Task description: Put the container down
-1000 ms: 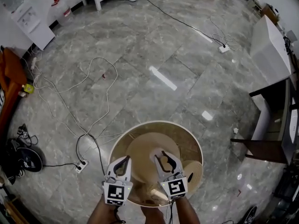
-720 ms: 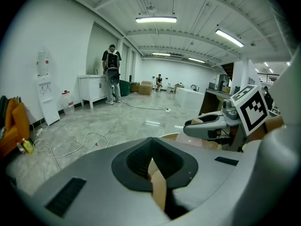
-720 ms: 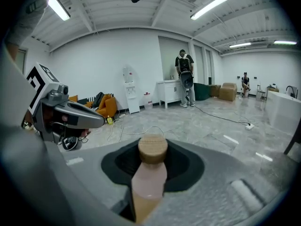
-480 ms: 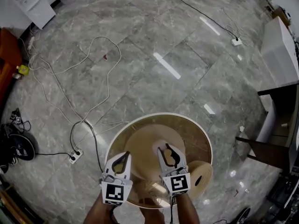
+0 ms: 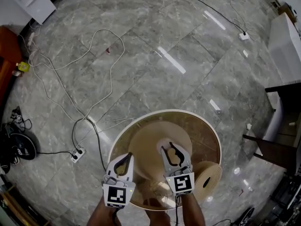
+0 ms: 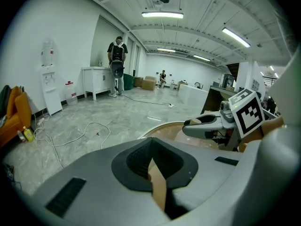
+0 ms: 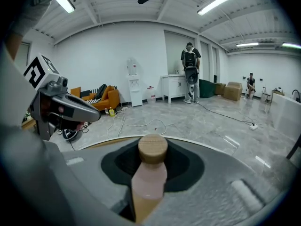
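While abreast, both claws [image 5: 124,157] [image 5: 173,148] (on container [image 5: 205,132])

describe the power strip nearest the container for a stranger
On the grey marble floor, look just left of the big round tan container. The white power strip there has a black cable; the other strip lies far away, top right.

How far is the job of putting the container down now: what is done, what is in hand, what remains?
Done: the container is above the floor. In hand: the left gripper clamps its rim, the right gripper clamps a wooden knob inside it. Left: rest it on the floor, then open both; whether it touches I cannot tell.
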The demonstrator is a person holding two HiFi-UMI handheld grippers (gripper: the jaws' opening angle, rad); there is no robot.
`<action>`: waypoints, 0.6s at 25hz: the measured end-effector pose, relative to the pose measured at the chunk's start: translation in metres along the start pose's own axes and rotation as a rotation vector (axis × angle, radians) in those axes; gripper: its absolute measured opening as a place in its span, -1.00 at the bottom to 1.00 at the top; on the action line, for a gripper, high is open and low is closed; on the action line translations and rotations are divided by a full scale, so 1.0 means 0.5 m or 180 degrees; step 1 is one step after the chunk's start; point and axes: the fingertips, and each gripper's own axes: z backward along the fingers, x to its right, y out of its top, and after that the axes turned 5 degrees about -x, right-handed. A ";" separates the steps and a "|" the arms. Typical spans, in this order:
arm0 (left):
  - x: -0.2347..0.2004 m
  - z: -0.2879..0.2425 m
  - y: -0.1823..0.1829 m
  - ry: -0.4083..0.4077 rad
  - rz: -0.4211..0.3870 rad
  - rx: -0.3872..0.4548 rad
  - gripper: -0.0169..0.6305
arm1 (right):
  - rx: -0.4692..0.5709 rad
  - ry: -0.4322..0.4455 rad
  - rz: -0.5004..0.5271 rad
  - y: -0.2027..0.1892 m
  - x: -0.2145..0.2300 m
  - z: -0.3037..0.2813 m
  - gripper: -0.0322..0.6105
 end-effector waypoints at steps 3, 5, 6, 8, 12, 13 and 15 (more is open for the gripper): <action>0.003 -0.003 -0.005 -0.0002 0.0088 -0.0014 -0.90 | 0.0035 -0.0021 0.0017 -0.006 0.001 -0.007 -0.52; 0.000 -0.004 -0.015 -0.0025 -0.0050 -0.0016 -0.90 | 0.0003 -0.0037 0.0027 -0.008 0.001 -0.012 -0.52; -0.002 -0.004 -0.018 -0.0022 -0.0037 -0.0022 -0.90 | -0.0008 -0.0047 0.0043 -0.010 0.000 -0.015 -0.52; -0.006 -0.005 -0.024 -0.0007 -0.0034 -0.0028 -0.90 | -0.0008 -0.0068 0.0073 -0.014 0.001 -0.021 -0.52; -0.014 -0.007 -0.040 0.0005 -0.0061 -0.0046 -0.90 | 0.0003 -0.0077 0.0093 -0.026 -0.001 -0.029 -0.52; -0.016 -0.006 -0.041 0.0006 -0.0036 -0.0048 -0.90 | 0.0036 -0.0078 0.0106 -0.028 -0.002 -0.032 -0.51; -0.017 -0.004 -0.040 0.0016 0.0050 -0.0051 -0.90 | 0.0090 -0.0077 0.0120 -0.033 -0.006 -0.037 -0.51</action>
